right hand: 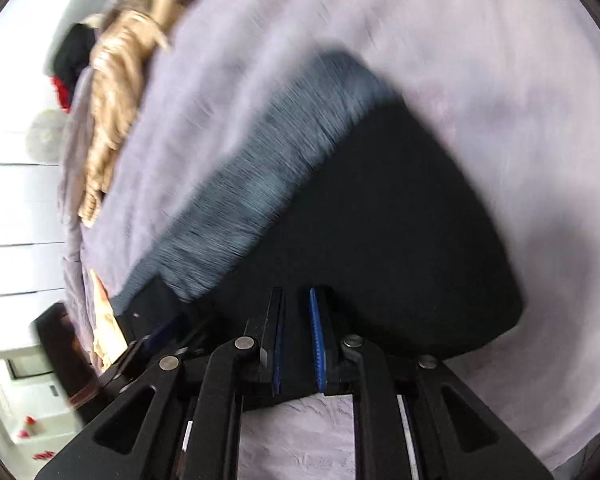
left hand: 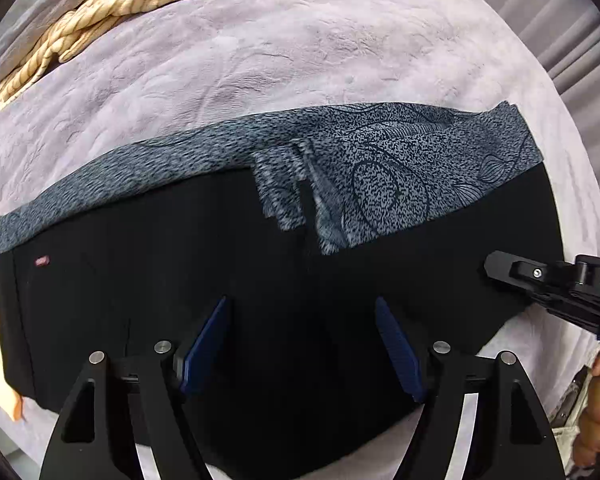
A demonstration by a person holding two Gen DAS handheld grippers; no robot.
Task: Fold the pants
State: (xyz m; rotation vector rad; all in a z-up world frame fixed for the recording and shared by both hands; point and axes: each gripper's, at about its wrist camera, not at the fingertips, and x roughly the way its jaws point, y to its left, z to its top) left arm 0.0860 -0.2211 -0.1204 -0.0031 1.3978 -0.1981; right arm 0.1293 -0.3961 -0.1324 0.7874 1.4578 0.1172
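The pants (left hand: 180, 280) are black with a grey speckled band (left hand: 380, 152) along the far edge and lie folded flat on a lilac blanket (left hand: 300, 60). My left gripper (left hand: 302, 320) is open, its blue pads wide apart just above the black cloth near its front edge, holding nothing. My right gripper (left hand: 496, 272) shows at the right edge of the pants in the left wrist view. In the blurred right wrist view the right gripper (right hand: 298, 320) has its pads close together with a narrow gap, over the near edge of the pants (right hand: 380, 220); no cloth shows between them.
A cream striped garment (left hand: 100, 12) lies bunched at the far left of the blanket, also in the right wrist view (right hand: 116, 120). The blanket's right edge drops off (left hand: 572, 32). A white wall and floor items (right hand: 24, 200) lie left of the bed.
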